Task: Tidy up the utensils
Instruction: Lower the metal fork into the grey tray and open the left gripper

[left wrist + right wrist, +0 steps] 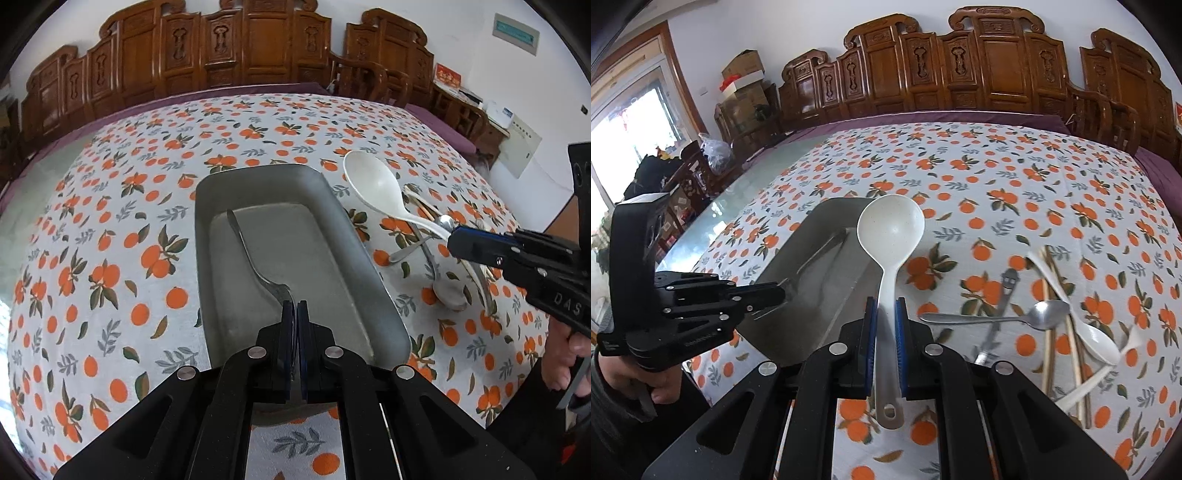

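A grey metal tray [354, 236] lies on the orange-print tablecloth; it also shows in the right wrist view [783, 258]. My left gripper [297, 308] is shut on the head of a metal fork [247, 251] whose handle rests inside the tray. My right gripper [885, 306] is shut on the handle of a big white ladle [891, 225], held above the cloth beside the tray's right rim. The ladle [373, 182] and right gripper [452, 242] also show in the left wrist view.
A loose pile lies right of the tray: a metal spoon [1047, 314], a white plastic spoon [1097, 339], wooden chopsticks [1052, 332] and another metal utensil [1004, 295]. Carved wooden chairs [960, 74] line the table's far edge.
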